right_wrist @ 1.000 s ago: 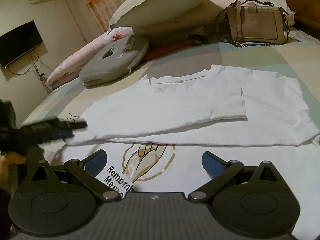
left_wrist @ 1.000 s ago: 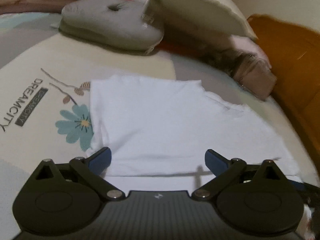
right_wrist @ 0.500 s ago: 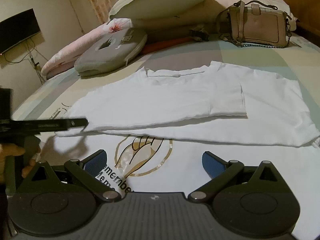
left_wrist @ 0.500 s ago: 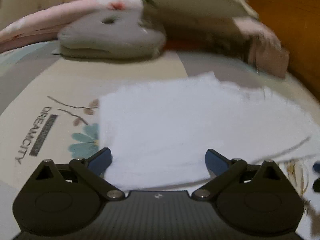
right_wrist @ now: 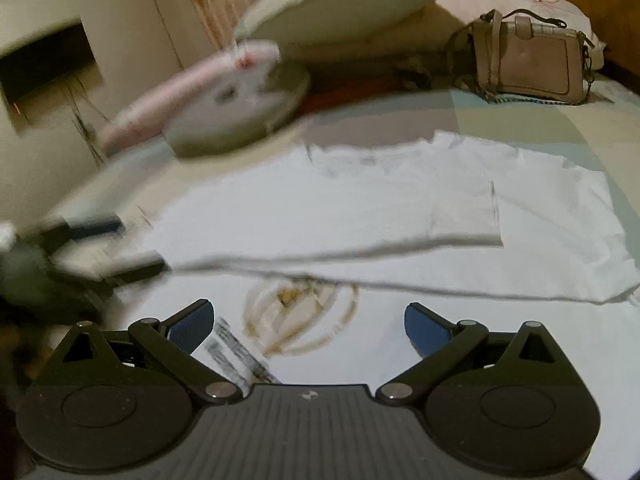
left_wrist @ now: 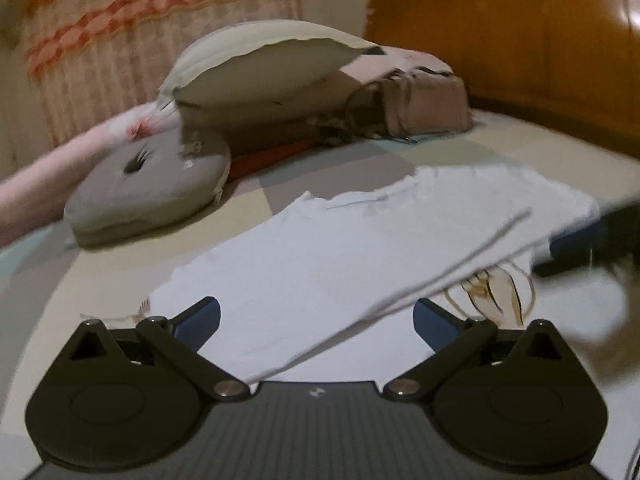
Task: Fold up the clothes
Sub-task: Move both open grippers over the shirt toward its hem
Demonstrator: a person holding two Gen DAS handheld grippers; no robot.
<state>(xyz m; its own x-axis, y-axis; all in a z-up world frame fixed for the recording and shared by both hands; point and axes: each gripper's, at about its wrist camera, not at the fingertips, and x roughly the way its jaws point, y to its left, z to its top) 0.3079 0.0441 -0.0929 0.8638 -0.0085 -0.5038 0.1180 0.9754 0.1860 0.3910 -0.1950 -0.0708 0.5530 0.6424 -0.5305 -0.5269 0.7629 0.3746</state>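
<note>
Left gripper (left_wrist: 316,316): jaws spread, nothing between them, poised low over the near edge of the white T-shirt (left_wrist: 360,248). Right gripper (right_wrist: 306,322): jaws likewise spread and empty, above the shirt's printed front (right_wrist: 300,312). The T-shirt lies flat on the bed (left_wrist: 248,200), one side folded inward over the body. Beyond it: a grey cushion (left_wrist: 148,188), a large pillow (left_wrist: 260,68), a beige handbag (right_wrist: 528,62), and a wooden headboard (left_wrist: 520,28).

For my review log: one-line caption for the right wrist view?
Open right gripper over a partly folded white T-shirt on a bed, beige handbag behind.
</note>
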